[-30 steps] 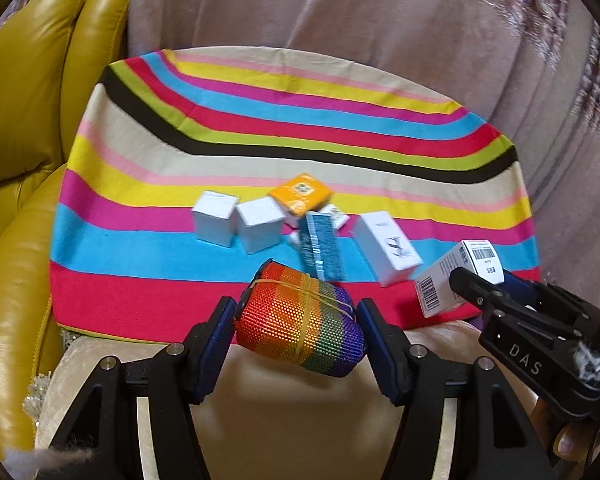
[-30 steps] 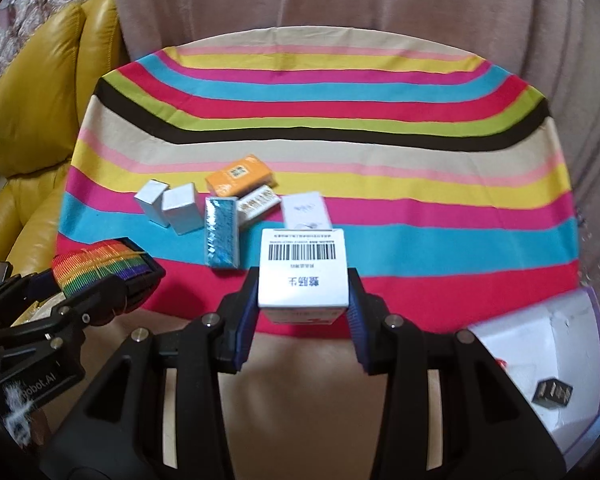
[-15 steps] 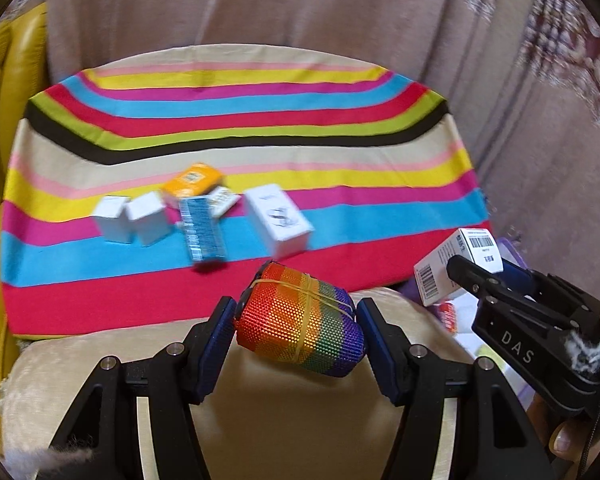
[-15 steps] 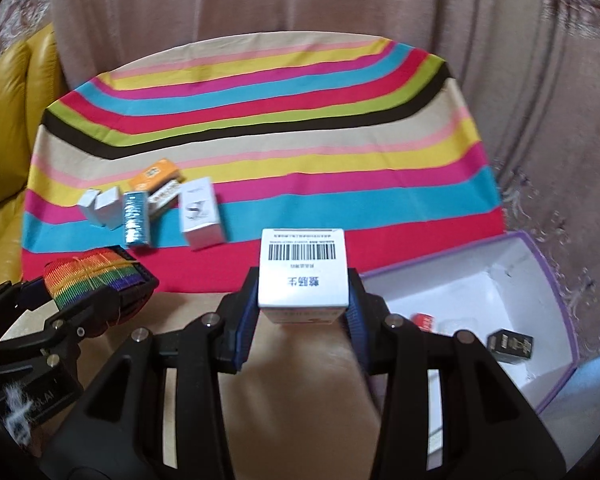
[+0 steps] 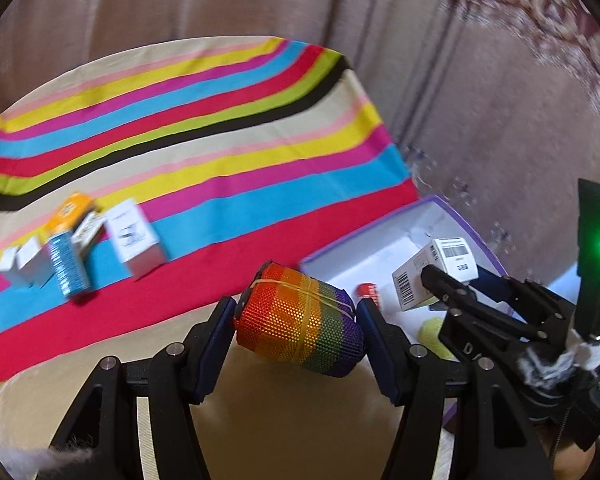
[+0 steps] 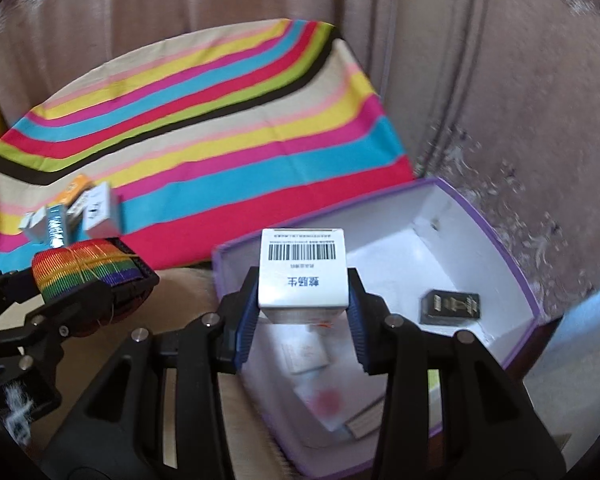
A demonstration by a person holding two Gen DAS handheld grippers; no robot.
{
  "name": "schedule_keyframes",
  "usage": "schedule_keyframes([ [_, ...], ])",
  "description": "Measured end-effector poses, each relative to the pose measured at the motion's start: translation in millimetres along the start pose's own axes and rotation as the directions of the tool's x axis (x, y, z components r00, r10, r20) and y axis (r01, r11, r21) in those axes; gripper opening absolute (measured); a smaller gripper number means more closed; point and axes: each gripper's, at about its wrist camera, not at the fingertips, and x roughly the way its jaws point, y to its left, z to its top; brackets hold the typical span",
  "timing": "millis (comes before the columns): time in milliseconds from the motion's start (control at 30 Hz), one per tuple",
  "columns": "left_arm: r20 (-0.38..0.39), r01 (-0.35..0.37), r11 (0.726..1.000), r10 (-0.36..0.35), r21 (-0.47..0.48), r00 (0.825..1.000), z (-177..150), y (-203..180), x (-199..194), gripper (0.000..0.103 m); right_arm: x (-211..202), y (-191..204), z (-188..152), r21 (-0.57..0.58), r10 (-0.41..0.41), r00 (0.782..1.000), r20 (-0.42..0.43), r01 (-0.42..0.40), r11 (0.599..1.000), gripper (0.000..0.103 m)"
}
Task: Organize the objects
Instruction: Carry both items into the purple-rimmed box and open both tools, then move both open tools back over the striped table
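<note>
My left gripper (image 5: 296,320) is shut on a rainbow mesh roll (image 5: 300,322) bound with yellow bands, held over the beige cushion beside the box; it also shows in the right wrist view (image 6: 86,270). My right gripper (image 6: 304,308) is shut on a white barcoded carton (image 6: 303,268), held above the open purple-edged white box (image 6: 496,240). That carton also shows in the left wrist view (image 5: 436,272). Several small boxes (image 5: 136,236) lie on the striped cloth (image 5: 220,152) to the left.
Inside the purple-edged box lie a black packet (image 6: 450,306), a white packet (image 6: 304,356) and other small items. A beige curtain (image 6: 500,80) hangs behind and to the right. The beige cushion (image 5: 292,420) is under the grippers.
Both grippers have swung to the right with their loads. The striped cloth and small boxes have slid left in view, and the open box now lies under the right gripper.
</note>
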Motion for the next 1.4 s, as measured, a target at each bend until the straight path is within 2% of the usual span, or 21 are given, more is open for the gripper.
schedule_keyframes([
  [333,-0.015,0.034,0.995,-0.033,0.098,0.999,14.5,-47.8,20.8,0.062,5.2,-50.3,0.2,0.073,-0.082,0.996,-0.017,0.083,0.994,0.045],
  [700,-0.018,0.051,0.985,-0.049,0.167,0.999,19.3,-75.5,33.1,0.063,6.9,-74.1,-1.3,0.117,-0.126,0.991,-0.034,0.129,0.985,0.045],
  [767,-0.016,0.052,0.982,-0.05,0.183,0.999,19.6,-77.3,32.2,0.066,7.3,-76.9,-1.5,0.127,-0.131,0.991,-0.042,0.135,0.983,0.047],
  [800,-0.014,0.049,0.981,-0.047,0.188,0.999,20.1,-77.3,32.6,0.069,8.4,-77.8,-1.3,0.132,-0.129,0.991,-0.046,0.134,0.982,0.053],
  [900,-0.014,0.042,0.986,-0.04,0.163,0.999,21.2,-70.9,31.8,0.077,7.8,-77.0,-1.9,0.141,-0.118,0.992,-0.048,0.124,0.982,0.063],
  [1033,-0.017,0.037,0.994,-0.035,0.103,0.999,24.0,-53.7,29.7,0.077,4.9,-64.0,-1.1,0.133,-0.091,0.995,-0.041,0.095,0.987,0.071],
  [1133,0.005,0.016,0.997,-0.017,0.073,1.0,25.3,-38.4,23.6,0.077,4.8,-51.0,-0.4,0.117,-0.068,0.997,-0.039,0.072,0.99,0.073],
  [1200,0.039,0.0,0.999,-0.002,0.054,0.999,24.1,-25.4,16.0,0.081,5.0,-41.4,-0.3,0.103,-0.05,0.998,-0.04,0.054,0.993,0.074],
  [1300,0.087,-0.034,0.998,0.03,0.049,0.996,23.5,-8.2,2.8,0.084,4.2,-24.7,-0.2,0.082,-0.022,0.999,-0.042,0.025,0.996,0.074],
  [1400,0.097,-0.05,0.997,0.044,0.062,0.994,22.3,10.7,-8.2,0.084,2.6,-5.4,0.5,0.051,0.005,0.999,-0.043,-0.003,0.999,0.075],
])
